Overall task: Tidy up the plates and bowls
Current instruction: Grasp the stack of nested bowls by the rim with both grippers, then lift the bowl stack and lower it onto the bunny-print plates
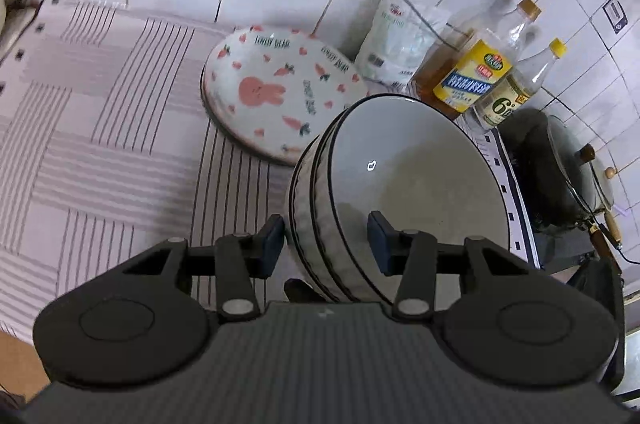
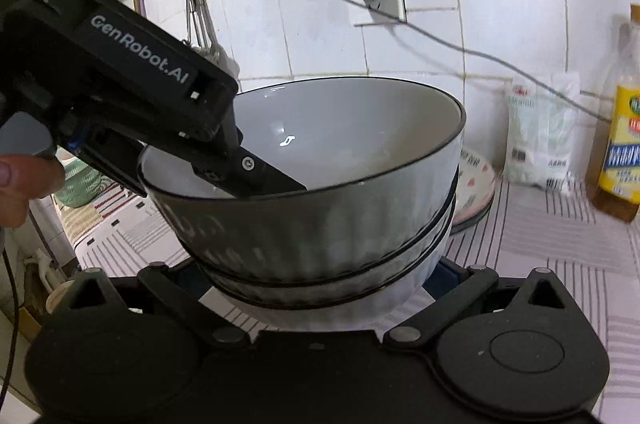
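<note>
Left wrist view, left of the stack of bowls (image 1: 412,175): striped cloth (image 1: 100,127), then a white plate with a pink rabbit (image 1: 276,91) and little carrots, lying flat just behind the stack and a bit to the left.

In the middle: the stack itself, grey bowls with dark rims, one sitting inside the other, over the cloth. Pinched at its near wall by the left gripper (image 1: 325,242): one blue pad outside the stack, the other inside the top bowl, jaws closed tight on the walls between them.

Right of the stack: a white bag (image 1: 394,43), some bottles (image 1: 472,75) with yellow labels, then a dark pot (image 1: 560,167) with a lid.

Right wrist view, left of the stack: a thumb (image 2: 20,187) on the left gripper, reaching down into the top bowl.

Under the stack: the right gripper (image 2: 316,276), jaws wide, hugging the lowest bowl from both sides. Pads mostly hidden behind the bowl, but seeming to press on it.

Right of the stack: the edge of the plate, the bag, one bottle.
</note>
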Demonstrator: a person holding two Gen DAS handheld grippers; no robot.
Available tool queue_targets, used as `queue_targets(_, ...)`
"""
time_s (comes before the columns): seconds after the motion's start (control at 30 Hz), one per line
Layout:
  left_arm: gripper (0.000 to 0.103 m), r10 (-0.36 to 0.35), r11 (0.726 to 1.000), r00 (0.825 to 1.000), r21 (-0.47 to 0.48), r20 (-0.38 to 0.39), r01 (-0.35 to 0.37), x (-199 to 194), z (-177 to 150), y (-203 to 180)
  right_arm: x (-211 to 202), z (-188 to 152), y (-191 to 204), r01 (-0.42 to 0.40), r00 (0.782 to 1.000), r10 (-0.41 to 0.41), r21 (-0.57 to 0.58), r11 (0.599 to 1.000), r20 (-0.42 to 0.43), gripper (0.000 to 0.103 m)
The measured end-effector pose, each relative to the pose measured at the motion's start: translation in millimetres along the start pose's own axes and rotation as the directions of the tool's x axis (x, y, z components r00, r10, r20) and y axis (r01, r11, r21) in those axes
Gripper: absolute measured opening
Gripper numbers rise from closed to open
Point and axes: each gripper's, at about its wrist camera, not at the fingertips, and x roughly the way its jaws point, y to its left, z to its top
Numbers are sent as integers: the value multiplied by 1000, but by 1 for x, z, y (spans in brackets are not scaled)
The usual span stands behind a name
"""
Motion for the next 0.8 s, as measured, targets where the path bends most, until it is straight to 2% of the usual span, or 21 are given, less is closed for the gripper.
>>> queue_targets(0.27, 44, 26, 999, 998, 45, 50, -28, 4, 43, -13, 17, 39, -20, -1, 1000, 1, 10, 1000, 30, 103)
queue_targets(0.43, 46, 51, 998, 998, 40, 32, -52, 22, 68, -14, 37, 58, -34, -9, 1000, 9, -12, 1000, 24, 103)
queue_targets(0.8, 46, 111, 993, 993, 34, 28, -112, 77, 90, 3, 95, 59, -63, -50, 998, 49, -31, 998, -34, 103)
